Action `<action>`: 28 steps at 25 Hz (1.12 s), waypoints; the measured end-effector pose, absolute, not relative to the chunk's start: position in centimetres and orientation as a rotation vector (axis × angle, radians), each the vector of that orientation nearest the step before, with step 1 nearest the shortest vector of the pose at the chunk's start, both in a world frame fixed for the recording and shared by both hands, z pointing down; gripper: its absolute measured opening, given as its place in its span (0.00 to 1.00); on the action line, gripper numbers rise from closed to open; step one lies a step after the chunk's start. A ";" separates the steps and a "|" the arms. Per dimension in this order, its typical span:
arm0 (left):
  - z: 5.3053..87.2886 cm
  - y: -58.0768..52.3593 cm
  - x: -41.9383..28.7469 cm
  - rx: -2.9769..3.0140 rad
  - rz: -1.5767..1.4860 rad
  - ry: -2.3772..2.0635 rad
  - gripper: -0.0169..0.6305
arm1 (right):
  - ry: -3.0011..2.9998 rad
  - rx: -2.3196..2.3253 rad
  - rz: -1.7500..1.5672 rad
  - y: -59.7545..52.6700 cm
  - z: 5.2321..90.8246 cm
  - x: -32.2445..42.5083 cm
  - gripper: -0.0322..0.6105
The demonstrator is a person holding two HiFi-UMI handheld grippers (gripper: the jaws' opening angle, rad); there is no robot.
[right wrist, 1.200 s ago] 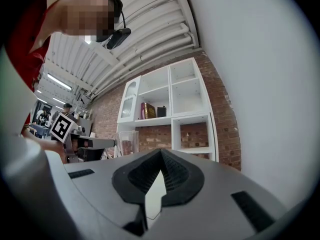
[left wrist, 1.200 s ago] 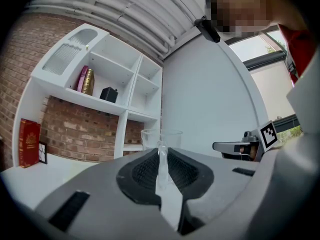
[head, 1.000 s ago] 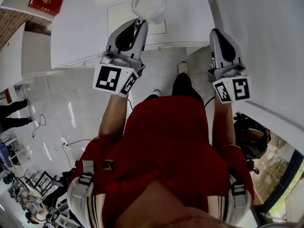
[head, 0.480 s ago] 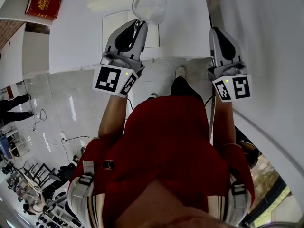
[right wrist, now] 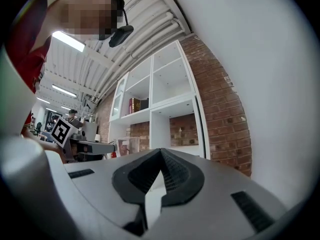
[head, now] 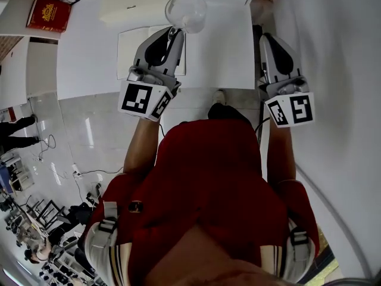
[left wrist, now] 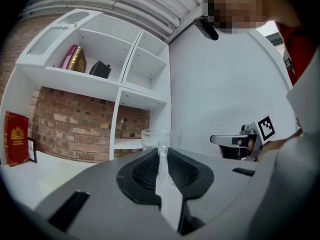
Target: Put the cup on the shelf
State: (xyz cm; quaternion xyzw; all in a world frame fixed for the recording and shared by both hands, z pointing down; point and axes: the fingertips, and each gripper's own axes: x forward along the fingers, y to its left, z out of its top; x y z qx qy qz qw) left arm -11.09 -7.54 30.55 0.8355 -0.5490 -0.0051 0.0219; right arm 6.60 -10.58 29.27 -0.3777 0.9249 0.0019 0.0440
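A clear cup [head: 186, 11] is held up by its rim in my left gripper [head: 173, 33], which is shut on it. In the left gripper view the cup [left wrist: 161, 137] stands upright just past the jaw tips of the left gripper [left wrist: 162, 150], in front of the white shelf unit [left wrist: 125, 91] on a brick wall. My right gripper [head: 269, 39] is level with it on the right, shut and holding nothing. In the right gripper view the jaws of the right gripper [right wrist: 161, 152] meet, and the cup [right wrist: 128, 145] and the shelf unit [right wrist: 165, 104] show beyond them.
A red book [head: 49, 14] stands on a white counter [head: 83, 58] at the far left. Books and a dark box [left wrist: 100, 69] fill an upper shelf compartment. A white wall [head: 333, 70] runs close along the right. People stand far behind on the left.
The white counter and shelf top have slid down in the head view as the person stepped closer. Both grippers keep their pose, and the cup stays in the left one.
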 end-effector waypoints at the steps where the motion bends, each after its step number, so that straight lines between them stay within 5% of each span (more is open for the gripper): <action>1: 30.8 -8.1 -10.9 2.581 -0.014 -1.708 0.10 | 2.831 -1.147 0.006 -11.2 29.3 6.8 0.05; 28: 35.9 -19.9 -8.9 2.423 0.039 -1.814 0.10 | 2.926 -0.997 -0.033 -22.0 30.8 8.8 0.05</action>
